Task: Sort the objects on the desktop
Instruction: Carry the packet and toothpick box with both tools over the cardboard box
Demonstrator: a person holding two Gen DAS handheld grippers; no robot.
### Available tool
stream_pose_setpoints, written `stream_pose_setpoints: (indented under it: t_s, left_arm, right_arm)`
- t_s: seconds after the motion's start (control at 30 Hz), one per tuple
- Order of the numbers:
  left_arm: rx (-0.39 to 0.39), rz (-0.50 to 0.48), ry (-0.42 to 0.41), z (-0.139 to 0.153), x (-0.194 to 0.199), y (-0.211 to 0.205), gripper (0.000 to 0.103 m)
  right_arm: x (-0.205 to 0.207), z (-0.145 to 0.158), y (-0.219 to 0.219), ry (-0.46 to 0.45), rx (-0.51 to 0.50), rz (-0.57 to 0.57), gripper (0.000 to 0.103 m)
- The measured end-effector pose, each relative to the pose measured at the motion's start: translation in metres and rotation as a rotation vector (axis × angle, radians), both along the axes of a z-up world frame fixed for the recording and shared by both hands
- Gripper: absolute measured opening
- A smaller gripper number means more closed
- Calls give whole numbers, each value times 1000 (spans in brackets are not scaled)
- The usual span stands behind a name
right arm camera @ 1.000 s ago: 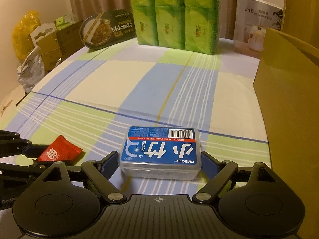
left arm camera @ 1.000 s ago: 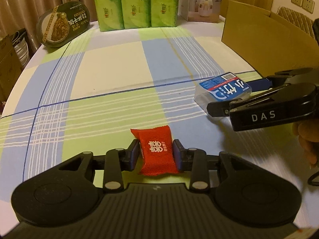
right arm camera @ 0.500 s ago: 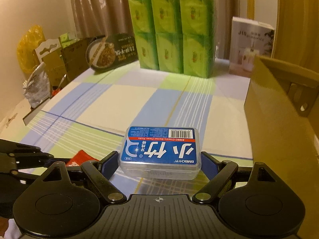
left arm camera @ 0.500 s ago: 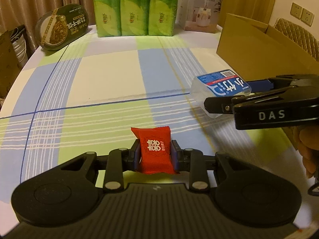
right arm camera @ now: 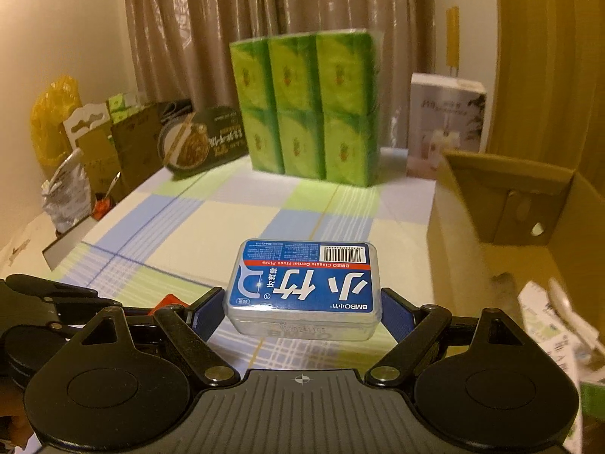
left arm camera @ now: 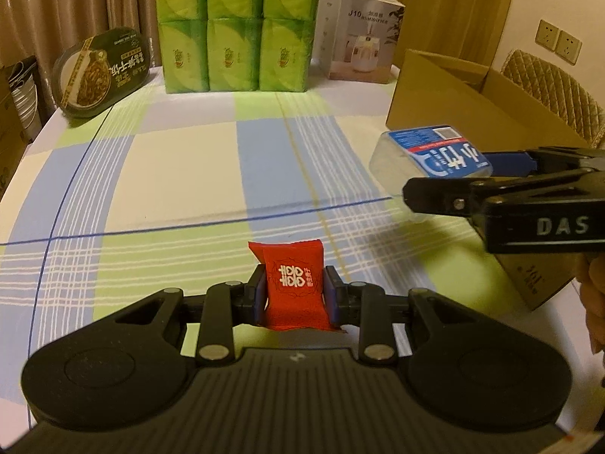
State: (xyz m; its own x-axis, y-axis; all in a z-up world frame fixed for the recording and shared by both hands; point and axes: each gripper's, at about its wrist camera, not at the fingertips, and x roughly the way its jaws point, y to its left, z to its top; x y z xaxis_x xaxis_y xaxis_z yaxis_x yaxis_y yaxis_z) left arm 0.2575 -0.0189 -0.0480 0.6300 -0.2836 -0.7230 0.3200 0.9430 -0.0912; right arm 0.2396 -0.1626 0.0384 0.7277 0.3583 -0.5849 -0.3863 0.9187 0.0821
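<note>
Left gripper (left arm camera: 294, 295) clamps a small red foil sachet (left arm camera: 293, 283) with white print; right gripper (right arm camera: 302, 306) clamps a clear plastic blue-labelled floss-pick box (right arm camera: 304, 283)

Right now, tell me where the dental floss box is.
The dental floss box is clamped in the right gripper, held above the checked tablecloth, just left of the open cardboard box.

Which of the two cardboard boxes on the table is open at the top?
The plain brown cardboard box, flaps up; the white printed humidifier box stands closed.
</note>
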Motion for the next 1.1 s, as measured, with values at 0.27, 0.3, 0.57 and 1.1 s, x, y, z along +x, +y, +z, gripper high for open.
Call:
stream_pose_setpoints:
  t_s: [0.27, 0.3, 0.57, 1.1]
  left_arm:
    - [-48, -3, -33, 18, -4, -9, 25]
    - [-55, -3, -37, 21, -4, -10, 25]
    - [-77, -25, -71, 38, -8, -25, 25]
    - [-82, -88, -92, 42, -19, -70, 25]
  right_arm:
    - [-14, 28, -16, -88, -10, -17, 83]
    - [-16, 31, -19, -97, -14, -18, 83]
    - [-29, 50, -47, -157, -31, -50, 83]
    - [-31, 67, -102, -202, 9, -141, 83]
